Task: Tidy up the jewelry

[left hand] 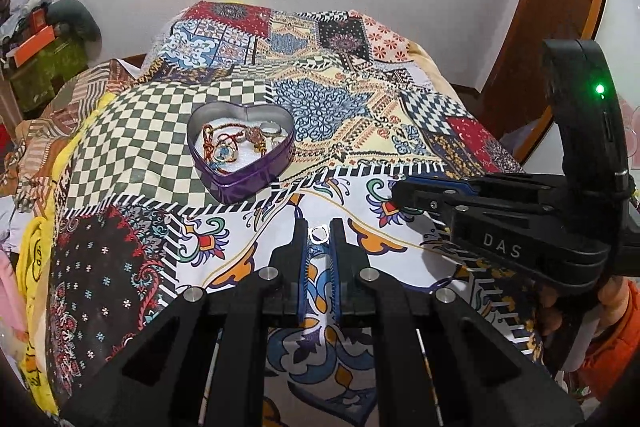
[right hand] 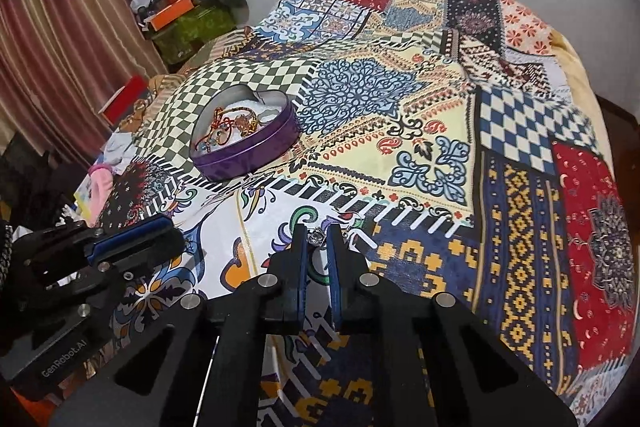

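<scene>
With my left gripper (left hand: pixel 318 235) clamped on a small silver ring (left hand: pixel 319 234) and my right gripper (right hand: pixel 316 237) pinching an earring (right hand: pixel 315 235) above the patchwork cloth (right hand: pixel 440 131), both pieces, I judge, next need carrying to the heart-shaped tin (left hand: pixel 240 163) ahead.

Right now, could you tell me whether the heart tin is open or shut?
Open: the heart tin has no lid on, and bracelets and rings show inside on white padding.

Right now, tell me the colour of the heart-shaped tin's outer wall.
Purple; the heart-shaped tin shows it best in the right wrist view.
</scene>
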Tool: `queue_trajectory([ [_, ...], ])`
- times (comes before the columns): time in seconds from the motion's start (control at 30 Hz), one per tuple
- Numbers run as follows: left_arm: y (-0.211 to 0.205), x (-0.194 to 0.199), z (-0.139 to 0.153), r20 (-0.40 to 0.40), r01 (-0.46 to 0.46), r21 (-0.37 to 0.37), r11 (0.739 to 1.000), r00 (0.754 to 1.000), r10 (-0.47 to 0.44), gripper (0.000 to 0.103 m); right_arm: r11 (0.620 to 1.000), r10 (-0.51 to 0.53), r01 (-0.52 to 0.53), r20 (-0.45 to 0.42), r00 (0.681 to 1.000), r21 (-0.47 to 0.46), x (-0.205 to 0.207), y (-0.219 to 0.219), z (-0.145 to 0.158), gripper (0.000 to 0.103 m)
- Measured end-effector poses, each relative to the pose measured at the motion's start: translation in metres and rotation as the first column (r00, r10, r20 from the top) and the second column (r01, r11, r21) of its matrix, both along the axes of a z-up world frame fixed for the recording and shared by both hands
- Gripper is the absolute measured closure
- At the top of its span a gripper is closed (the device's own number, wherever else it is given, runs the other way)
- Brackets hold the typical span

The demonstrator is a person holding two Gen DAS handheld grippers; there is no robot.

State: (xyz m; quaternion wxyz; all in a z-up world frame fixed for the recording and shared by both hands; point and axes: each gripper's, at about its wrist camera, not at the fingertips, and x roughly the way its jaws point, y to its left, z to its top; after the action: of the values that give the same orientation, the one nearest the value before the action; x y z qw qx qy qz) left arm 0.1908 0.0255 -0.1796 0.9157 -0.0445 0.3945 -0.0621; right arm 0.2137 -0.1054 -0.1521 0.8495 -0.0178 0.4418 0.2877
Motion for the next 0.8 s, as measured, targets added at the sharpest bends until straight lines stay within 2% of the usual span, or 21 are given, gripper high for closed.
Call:
queue_trajectory([
  [0.6, 0.031, -0.014, 0.053, 0.125, -0.042, -0.012, 0.999, 0.991, 0.044, 0.095, 0.999, 0.007, -0.013, 0.189, 0.982, 0.033, -0.024, 0.014, 0.075, 0.094],
  [0.8, 0.045, -0.009, 0.061, 0.149, -0.061, -0.016, 0.998, 0.987, 0.062, 0.095, 0.998, 0.023, -0.036, 0.218, 0.976, 0.054, -0.022, 0.026, 0.087, 0.094],
])
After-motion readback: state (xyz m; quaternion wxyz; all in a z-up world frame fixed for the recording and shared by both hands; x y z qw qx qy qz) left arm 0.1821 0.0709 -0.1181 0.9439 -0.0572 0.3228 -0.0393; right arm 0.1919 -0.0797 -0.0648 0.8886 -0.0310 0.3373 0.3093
